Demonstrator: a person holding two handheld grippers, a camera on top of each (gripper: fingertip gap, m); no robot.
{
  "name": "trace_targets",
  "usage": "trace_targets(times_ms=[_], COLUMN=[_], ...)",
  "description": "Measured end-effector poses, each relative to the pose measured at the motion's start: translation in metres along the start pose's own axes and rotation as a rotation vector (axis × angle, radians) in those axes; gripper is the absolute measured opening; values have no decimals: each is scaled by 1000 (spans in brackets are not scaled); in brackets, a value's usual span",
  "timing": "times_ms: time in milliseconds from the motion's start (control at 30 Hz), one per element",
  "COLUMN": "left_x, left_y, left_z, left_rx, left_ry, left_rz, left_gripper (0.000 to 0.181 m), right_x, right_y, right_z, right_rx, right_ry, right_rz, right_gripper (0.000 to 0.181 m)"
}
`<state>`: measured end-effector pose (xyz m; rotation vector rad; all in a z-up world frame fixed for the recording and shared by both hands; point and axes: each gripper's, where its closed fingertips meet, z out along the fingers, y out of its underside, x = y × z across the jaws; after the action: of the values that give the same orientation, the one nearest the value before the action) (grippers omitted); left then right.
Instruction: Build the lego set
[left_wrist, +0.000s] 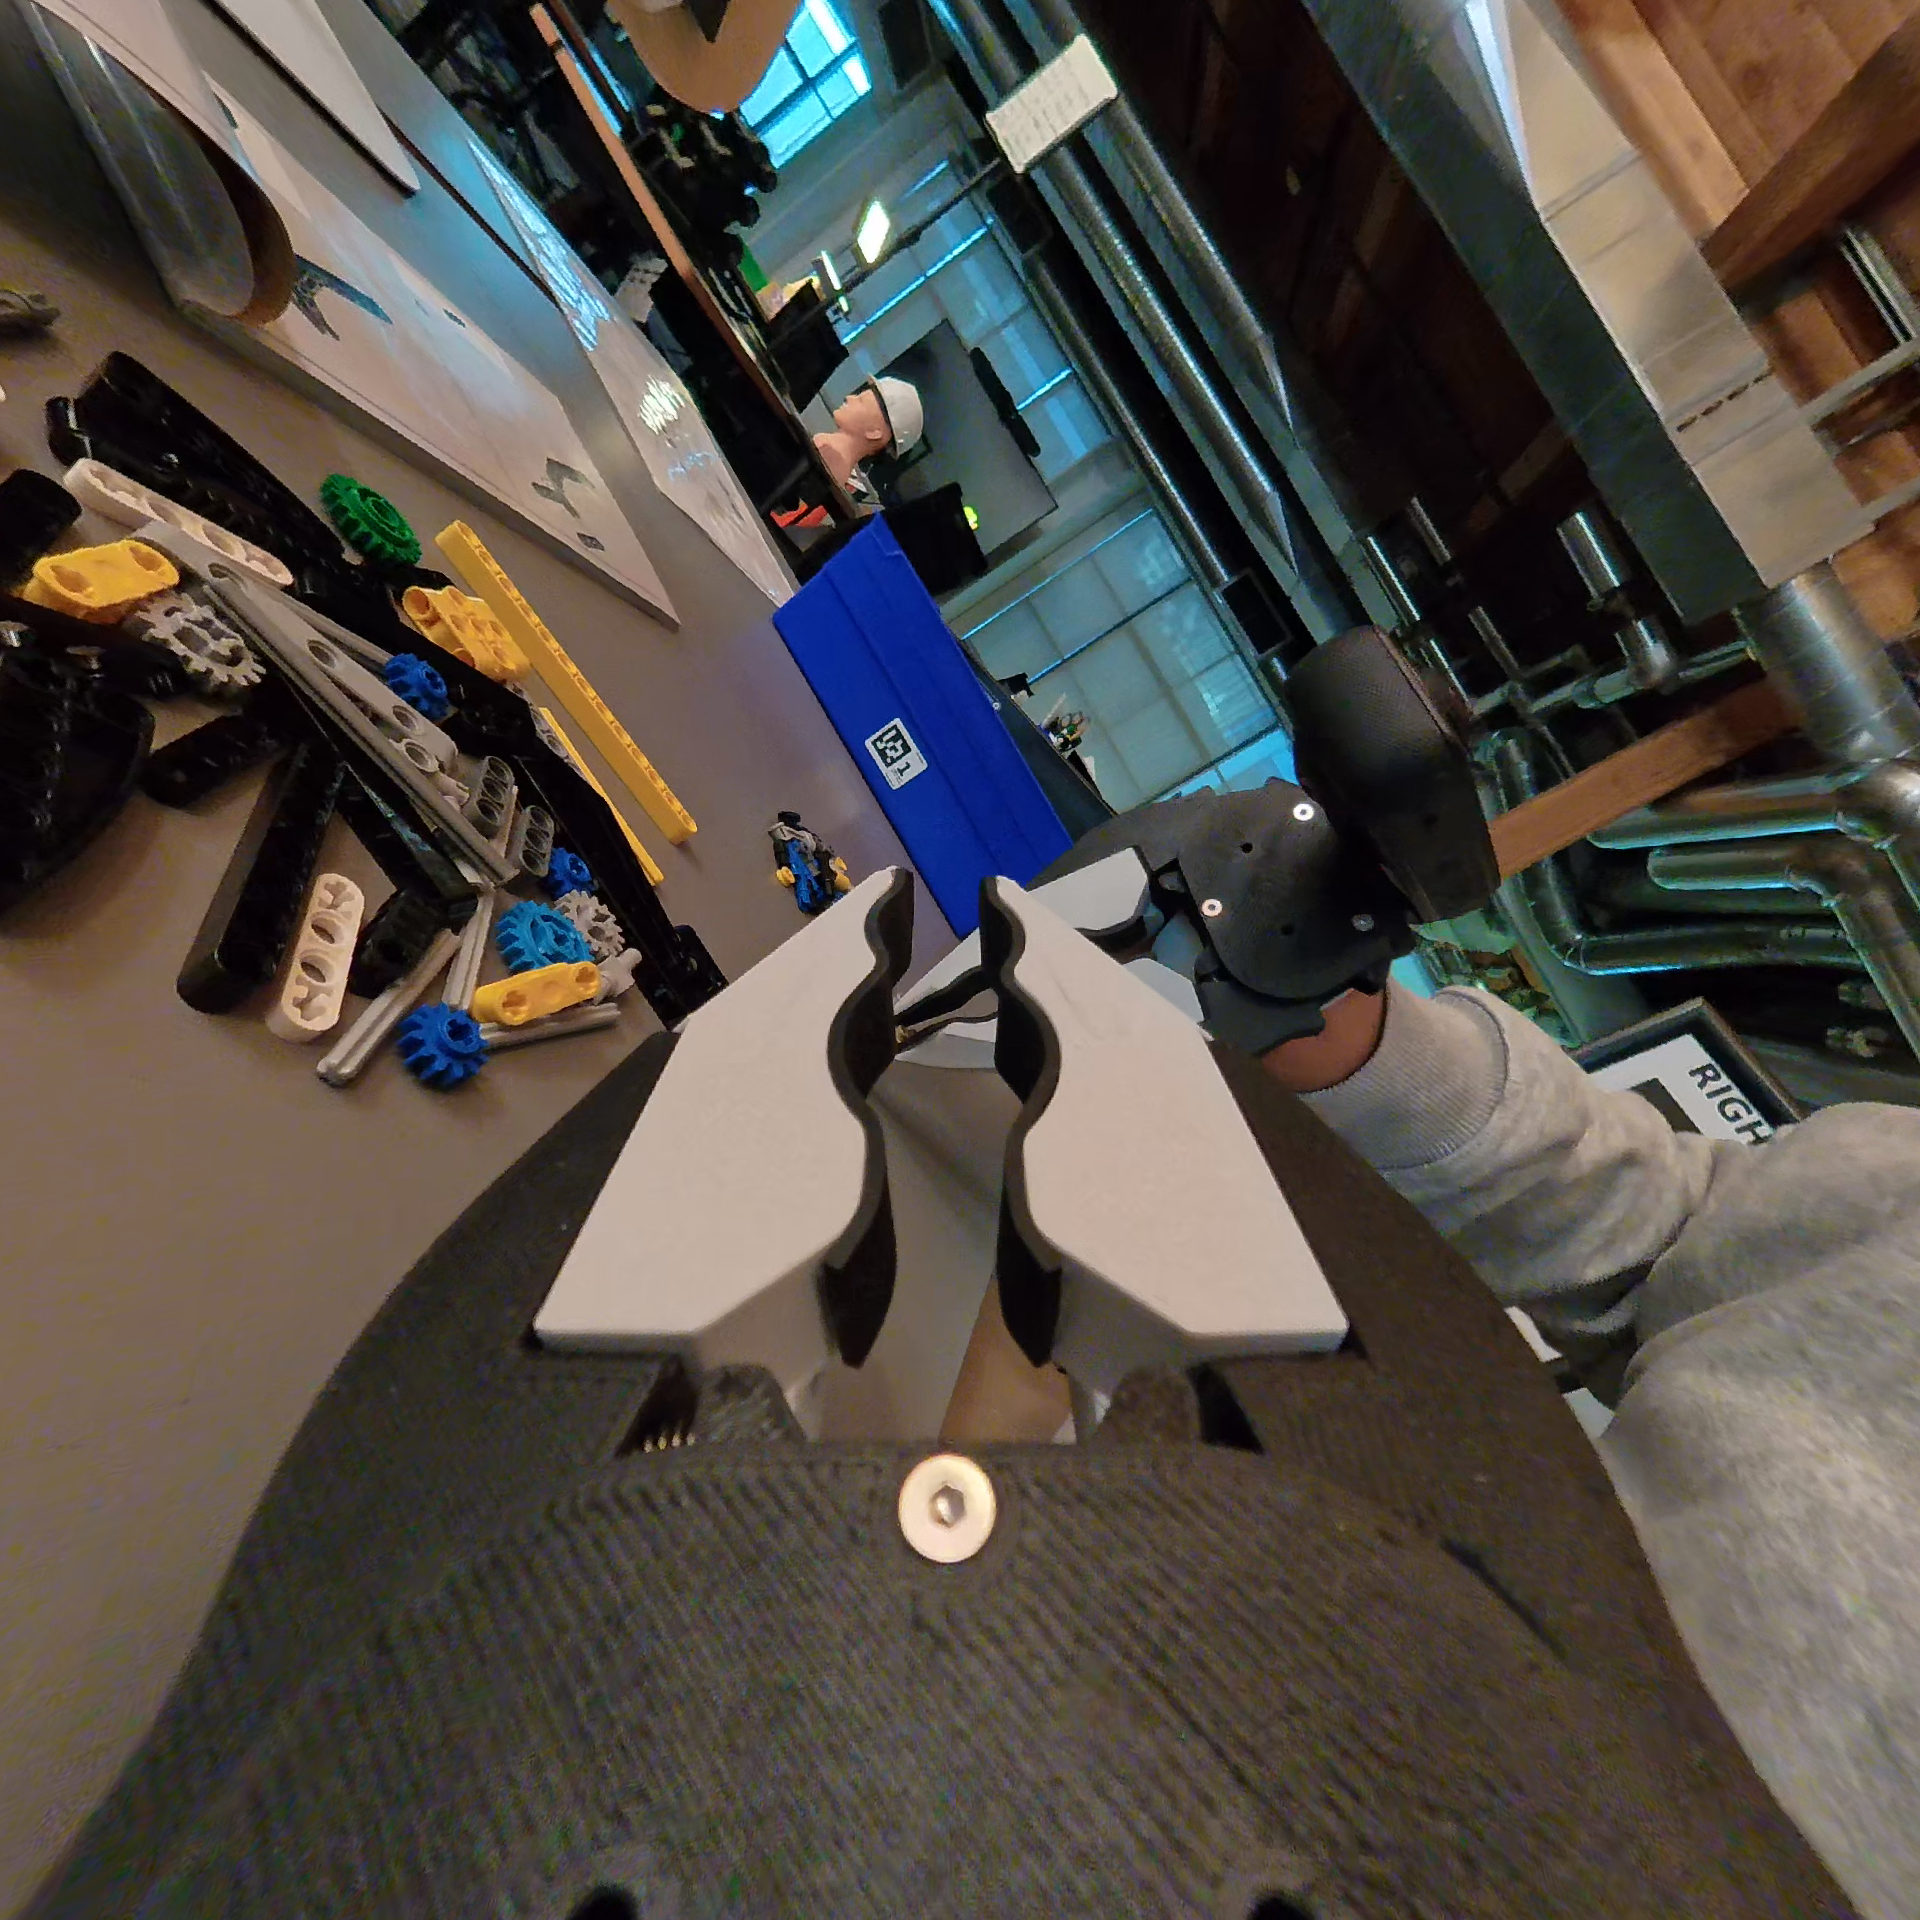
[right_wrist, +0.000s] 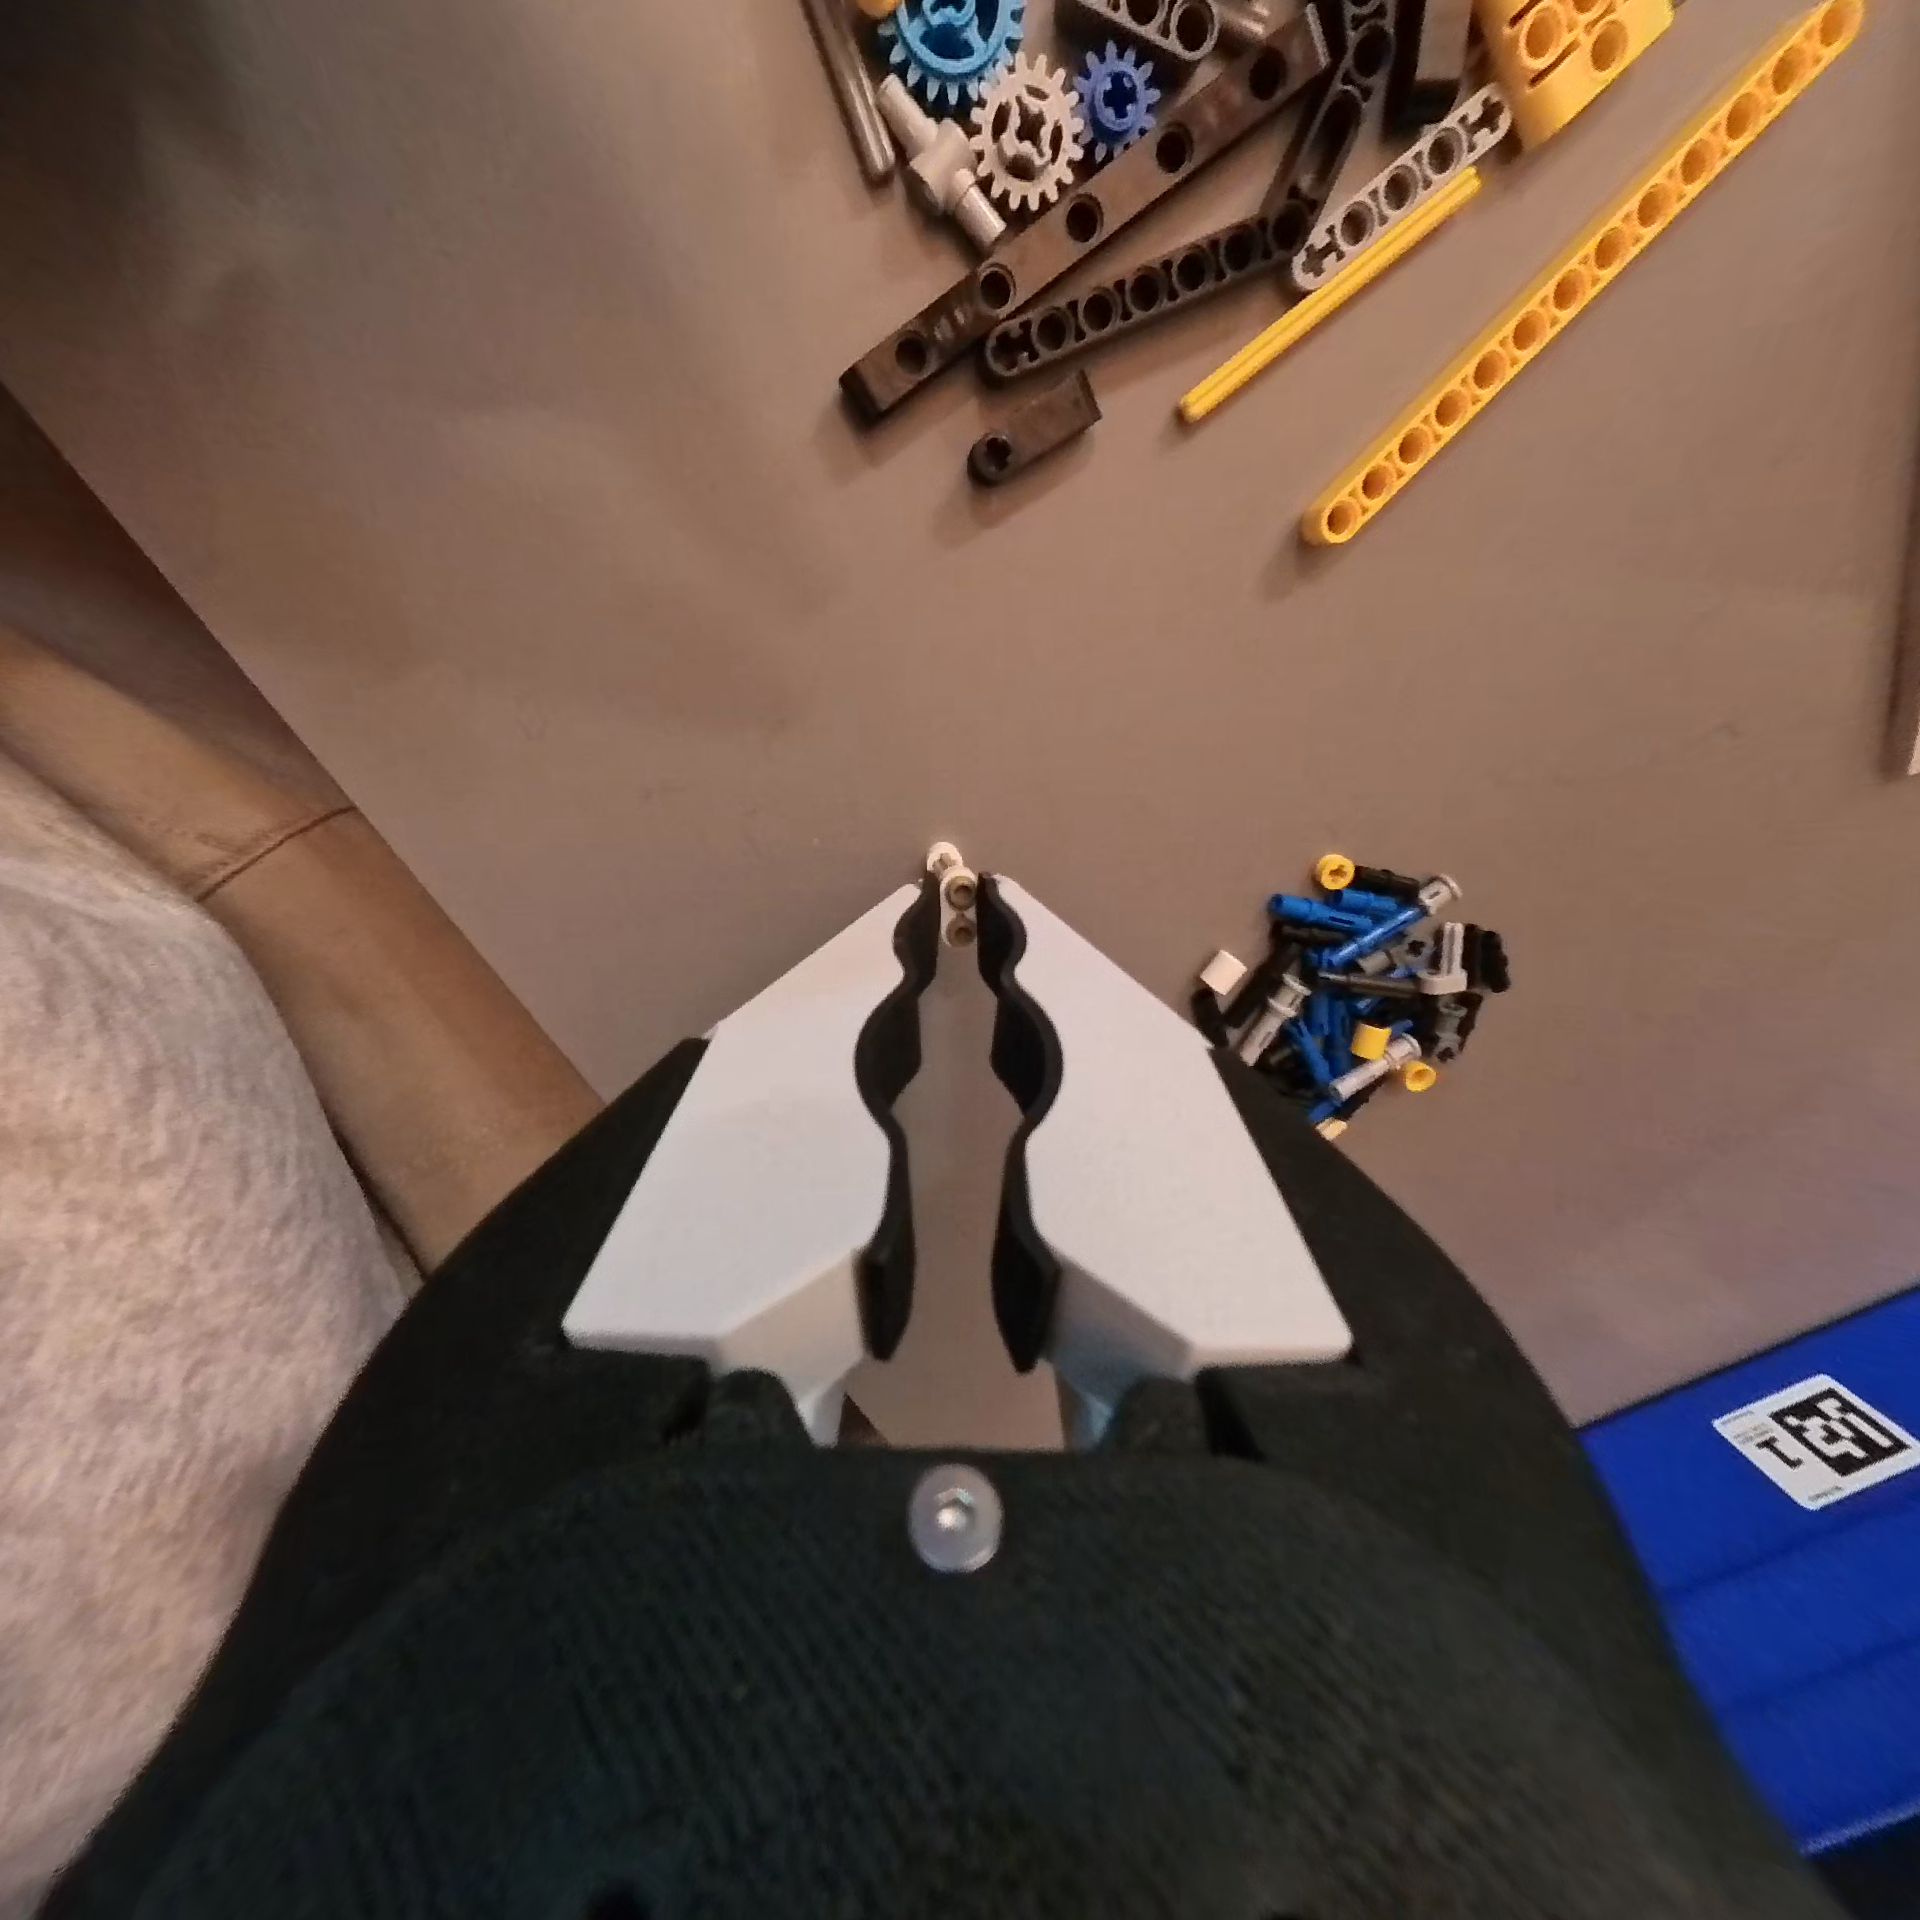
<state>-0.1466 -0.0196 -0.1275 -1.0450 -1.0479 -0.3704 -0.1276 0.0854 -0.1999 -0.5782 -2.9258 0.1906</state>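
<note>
Half-hidden tan connector (right_wrist: 957, 896) in right claw (right_wrist: 954, 883)

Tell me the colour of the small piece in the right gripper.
Pale tan peg, clearest in the right wrist view.

The left claw (left_wrist: 945, 914) is lifted and rolled to one side, and its two fingers stand a little apart with nothing between them. The right claw (right_wrist: 961, 894) points down and its tips are closed on a small pale piece (right_wrist: 958, 896). In the left wrist view the right claw is farther off, carried by a hand (left_wrist: 1340, 1029) in a grey sleeve (left_wrist: 1507, 1122).
</note>
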Motion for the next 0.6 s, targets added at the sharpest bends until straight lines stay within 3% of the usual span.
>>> trace_targets(times_ms=[233,300,433,600], left_x=[1,1,4,8], left_y=[0,0,4,12], left_z=[0,0,2,9], left_rx=[-1,0,-12,-47], left_ry=[0,-1,5,-59], left_rz=[5,12,35,191], left_gripper=[12,14,24,51], right_x=[2,4,6,5], right_y=[-1,-7,-33,-78], right_z=[0,-3,-23,-68], right_rx=[43,118,380,901], right_ry=[-11,-30,-116,-387], right_rz=[16,71,257,602], right_gripper=[6,6,6,6])
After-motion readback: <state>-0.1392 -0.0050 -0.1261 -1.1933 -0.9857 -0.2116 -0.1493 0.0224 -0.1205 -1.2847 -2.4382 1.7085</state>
